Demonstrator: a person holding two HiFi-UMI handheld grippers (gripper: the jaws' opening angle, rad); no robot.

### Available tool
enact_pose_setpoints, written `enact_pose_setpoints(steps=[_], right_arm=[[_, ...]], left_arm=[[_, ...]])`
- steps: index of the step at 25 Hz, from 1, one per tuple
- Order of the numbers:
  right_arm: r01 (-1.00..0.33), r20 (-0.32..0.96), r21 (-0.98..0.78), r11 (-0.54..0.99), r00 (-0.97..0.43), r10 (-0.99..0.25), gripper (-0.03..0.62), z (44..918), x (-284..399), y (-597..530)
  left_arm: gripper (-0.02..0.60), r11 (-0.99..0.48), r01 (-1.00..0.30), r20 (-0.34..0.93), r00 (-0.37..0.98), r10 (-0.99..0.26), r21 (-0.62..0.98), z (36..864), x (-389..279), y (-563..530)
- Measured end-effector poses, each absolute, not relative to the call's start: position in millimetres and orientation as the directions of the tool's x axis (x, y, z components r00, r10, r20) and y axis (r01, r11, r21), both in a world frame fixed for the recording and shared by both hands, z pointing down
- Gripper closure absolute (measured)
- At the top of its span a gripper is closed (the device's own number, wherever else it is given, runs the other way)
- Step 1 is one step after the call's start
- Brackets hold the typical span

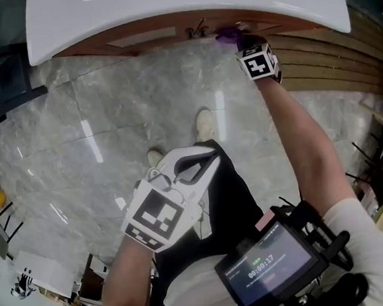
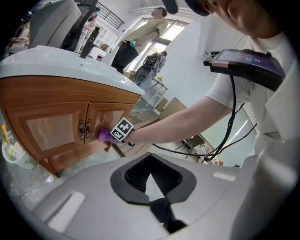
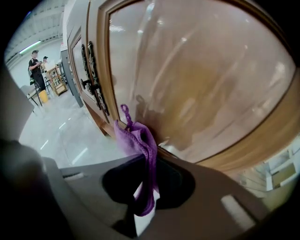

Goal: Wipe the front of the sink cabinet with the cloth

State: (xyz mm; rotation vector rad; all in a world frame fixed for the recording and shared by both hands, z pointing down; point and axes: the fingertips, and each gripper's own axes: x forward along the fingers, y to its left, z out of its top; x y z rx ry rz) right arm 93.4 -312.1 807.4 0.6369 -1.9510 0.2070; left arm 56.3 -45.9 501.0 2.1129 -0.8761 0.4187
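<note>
Okay: glossy marble floor [image 1: 109, 123], white sink [image 1: 185, 3] over wooden cabinet [image 2: 51, 126], both doors closed. Right tool [image 3: 146, 196] clamps the purple cloth [image 3: 140, 145], which is pressed on a door panel just beside the handles [image 3: 93, 89]. Left tool [image 2: 157, 203] has jaws together and empty, low near the person's waist.

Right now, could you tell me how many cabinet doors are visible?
2: the left door and the right door, with the cloth against it; others may be hidden.
</note>
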Motion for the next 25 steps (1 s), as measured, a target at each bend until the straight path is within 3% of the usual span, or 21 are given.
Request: enact_pose_setpoints(steps=[25], right_arm=[[-0.606,0.904,0.144,0.782,-0.242,-0.354,0.539,811,259,-393]], left_arm=[[0.577,-0.563,-0.63,0.557,0.764,-0.326,0.535,503,159,-155]])
